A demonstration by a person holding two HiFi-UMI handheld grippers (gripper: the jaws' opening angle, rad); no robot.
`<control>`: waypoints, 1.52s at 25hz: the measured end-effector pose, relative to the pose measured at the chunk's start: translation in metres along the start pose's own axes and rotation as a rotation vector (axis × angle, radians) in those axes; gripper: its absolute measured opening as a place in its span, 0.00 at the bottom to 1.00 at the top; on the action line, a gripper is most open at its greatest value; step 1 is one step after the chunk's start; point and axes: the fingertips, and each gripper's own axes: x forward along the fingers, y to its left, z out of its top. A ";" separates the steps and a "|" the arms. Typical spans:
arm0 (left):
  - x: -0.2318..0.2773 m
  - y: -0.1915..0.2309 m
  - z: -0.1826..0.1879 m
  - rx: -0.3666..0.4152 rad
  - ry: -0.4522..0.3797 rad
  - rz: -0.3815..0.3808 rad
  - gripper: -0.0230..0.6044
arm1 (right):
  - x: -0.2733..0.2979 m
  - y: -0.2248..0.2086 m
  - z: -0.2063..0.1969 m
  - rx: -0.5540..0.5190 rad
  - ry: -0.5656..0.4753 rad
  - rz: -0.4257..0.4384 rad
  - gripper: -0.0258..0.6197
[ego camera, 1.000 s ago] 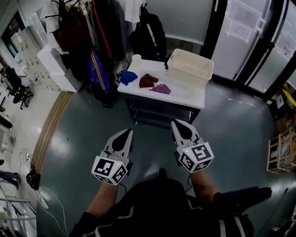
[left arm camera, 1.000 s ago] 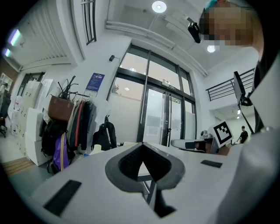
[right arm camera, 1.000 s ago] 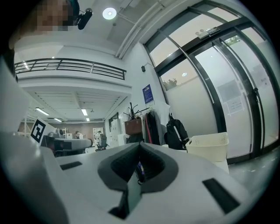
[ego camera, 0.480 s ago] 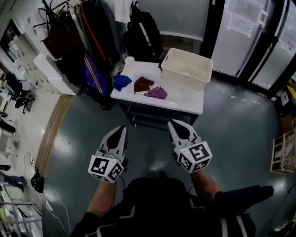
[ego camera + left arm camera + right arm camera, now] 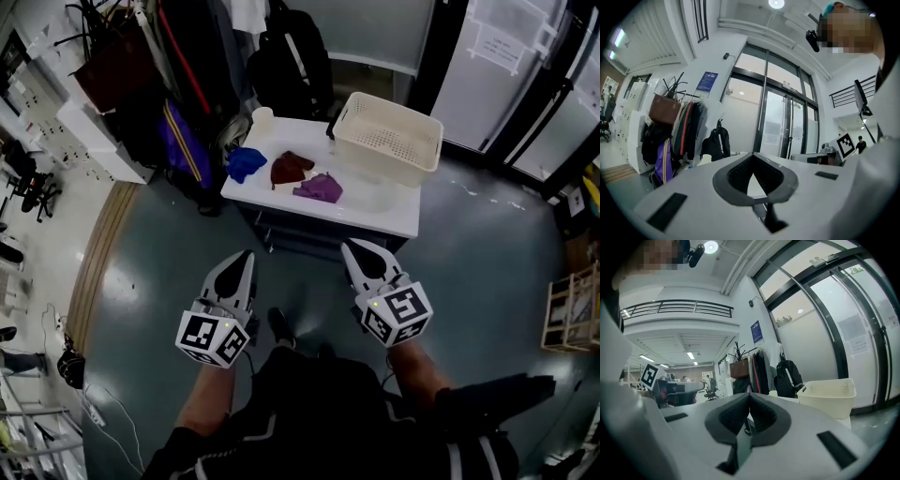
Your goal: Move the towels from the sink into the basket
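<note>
Both forearms reach forward: left gripper (image 5: 246, 258) at seven o'clock, right gripper (image 5: 356, 248) at five, each with jaws pressed together, empty, tips aimed at the table (image 5: 389, 214) at twelve.

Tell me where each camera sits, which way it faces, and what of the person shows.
Head view: on the person's head, facing steeply down at the white table, basket and towels; forearms, left gripper and right gripper show.
Left gripper view: on the left gripper, along its shut fingers toward coats and glass doors; the person's head top right.
Right gripper view: on the right gripper, along its shut fingers toward the basket; head top left.
Shared: head and right gripper views both show the basket.
</note>
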 end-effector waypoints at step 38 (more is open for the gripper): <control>0.156 0.177 0.005 0.003 0.077 -0.176 0.05 | 0.219 -0.094 -0.015 -0.091 0.179 -0.187 0.21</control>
